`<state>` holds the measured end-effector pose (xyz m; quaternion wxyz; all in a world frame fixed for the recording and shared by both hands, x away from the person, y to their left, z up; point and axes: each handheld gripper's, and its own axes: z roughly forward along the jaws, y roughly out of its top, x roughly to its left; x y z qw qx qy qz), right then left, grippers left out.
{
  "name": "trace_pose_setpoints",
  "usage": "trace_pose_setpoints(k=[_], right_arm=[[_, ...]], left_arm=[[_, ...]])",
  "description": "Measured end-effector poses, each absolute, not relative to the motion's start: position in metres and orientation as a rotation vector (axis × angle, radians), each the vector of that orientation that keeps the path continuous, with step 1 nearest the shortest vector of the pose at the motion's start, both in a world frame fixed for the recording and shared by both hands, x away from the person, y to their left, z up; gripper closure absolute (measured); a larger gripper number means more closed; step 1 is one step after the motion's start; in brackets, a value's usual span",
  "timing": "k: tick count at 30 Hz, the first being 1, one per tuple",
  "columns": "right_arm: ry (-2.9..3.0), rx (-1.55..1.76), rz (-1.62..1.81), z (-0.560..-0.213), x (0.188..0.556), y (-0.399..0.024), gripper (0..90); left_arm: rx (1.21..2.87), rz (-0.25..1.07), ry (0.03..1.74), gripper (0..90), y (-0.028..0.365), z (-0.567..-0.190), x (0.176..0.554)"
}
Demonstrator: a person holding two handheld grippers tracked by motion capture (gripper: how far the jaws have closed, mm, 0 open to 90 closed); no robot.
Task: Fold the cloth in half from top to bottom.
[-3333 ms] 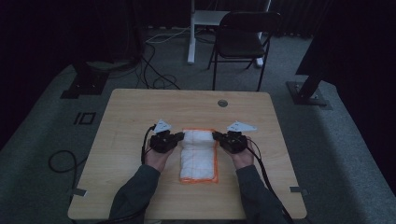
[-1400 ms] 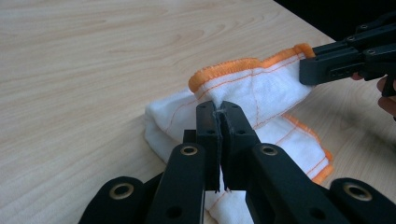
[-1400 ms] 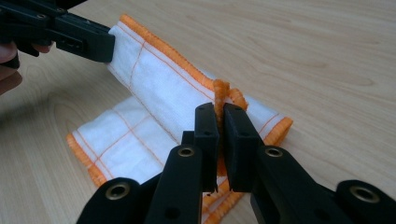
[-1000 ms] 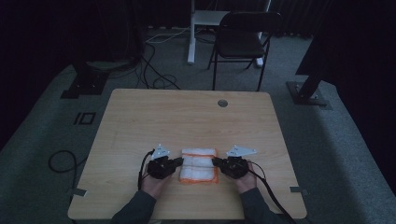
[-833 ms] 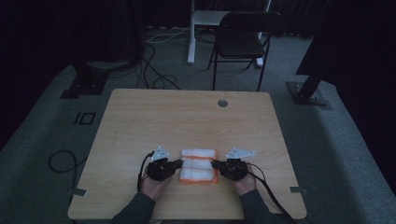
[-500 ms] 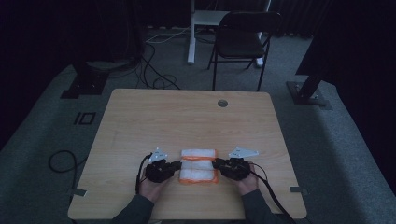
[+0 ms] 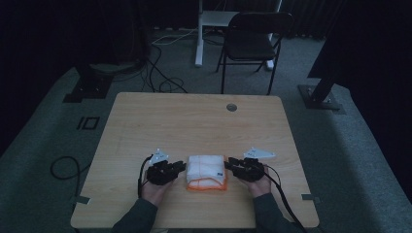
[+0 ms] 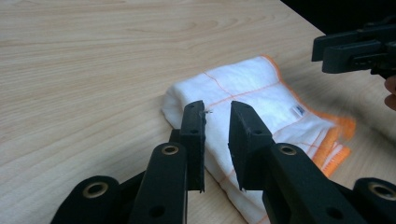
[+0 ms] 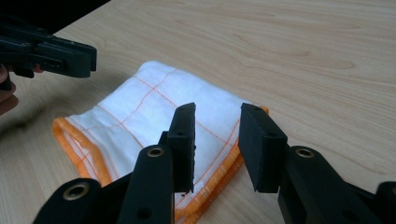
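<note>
A folded white towel (image 7: 207,172) with orange edging and thin orange grid lines lies flat on the wooden table (image 7: 194,121), near its front edge. My left gripper (image 7: 182,167) sits at the towel's left side and my right gripper (image 7: 229,166) at its right side. In the left gripper view the jaws of the left gripper (image 8: 217,109) stand slightly apart, with the towel (image 8: 261,93) just beyond them and nothing between. The right gripper (image 9: 217,114) is open wider, hovering over a corner of the towel (image 9: 140,107). Each gripper view also catches the other gripper, the right one (image 8: 355,46) and the left one (image 9: 46,51).
A round cable hole (image 7: 231,107) is set in the table's far side. A black folding chair (image 7: 252,43) stands behind the table. Cables (image 7: 160,73) run over the grey floor at the back left. The wood beyond the towel is bare.
The towel is now half as long: its far half has been folded over toward the front edge, and both grippers came nearer with it. Over the last second they barely moved.
</note>
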<state>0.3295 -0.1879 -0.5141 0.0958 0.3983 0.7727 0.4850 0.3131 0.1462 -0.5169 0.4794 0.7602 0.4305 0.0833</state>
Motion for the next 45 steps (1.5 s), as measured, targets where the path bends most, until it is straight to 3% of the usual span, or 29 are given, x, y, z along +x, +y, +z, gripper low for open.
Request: trace_pose_setpoints(k=[7, 20, 45], right_arm=[[2.303, 1.167, 1.421, -0.515, 0.326, -0.186, 66.5], [2.416, 1.146, 1.323, -0.53, 0.316, -0.177, 57.9], [2.255, 1.308, 1.249, -0.536, 0.331, -0.216, 53.8]], left_arm=[[1.875, 0.195, 1.039, 75.2, 0.142, -0.522, 0.309], [1.984, 0.162, 0.981, 72.2, 0.124, -0.533, 0.289], [1.908, 0.281, 1.104, 70.1, 0.162, -0.537, 0.302]])
